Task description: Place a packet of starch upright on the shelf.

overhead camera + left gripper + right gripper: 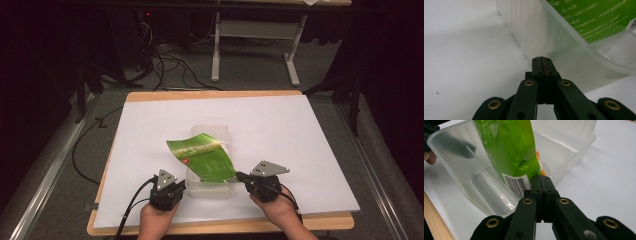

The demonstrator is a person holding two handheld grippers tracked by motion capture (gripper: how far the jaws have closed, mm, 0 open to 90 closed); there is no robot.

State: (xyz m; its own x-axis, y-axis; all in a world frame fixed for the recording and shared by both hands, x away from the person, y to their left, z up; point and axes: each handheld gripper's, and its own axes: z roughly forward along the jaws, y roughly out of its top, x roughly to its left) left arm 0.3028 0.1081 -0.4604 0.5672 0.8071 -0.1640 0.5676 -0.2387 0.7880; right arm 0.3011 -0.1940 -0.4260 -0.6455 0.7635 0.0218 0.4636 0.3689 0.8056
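Note:
A clear plastic container (pixel 212 131) stands on the white sheet, near the front middle. A green pouch (pixel 205 156) lies slanted across it, its lower corner pointing at my right gripper (pixel 239 175). In the right gripper view the jaws are shut (pixel 540 177), their tips right against the pouch's (pixel 511 147) barcode corner at the container (pixel 461 162) rim; no material shows between them. My left gripper (pixel 183 184) is at the container's near left corner. In the left gripper view its jaws (pixel 541 59) are shut on nothing, just short of the clear wall (pixel 529 32), with the pouch (pixel 596 17) above.
The white sheet (pixel 280 135) covers a wooden table (pixel 210 94) whose front edge lies just under my hands. Beyond the table are cables (pixel 170 65) on the floor and the legs of a white frame (pixel 216 55). Grey rails run along both sides.

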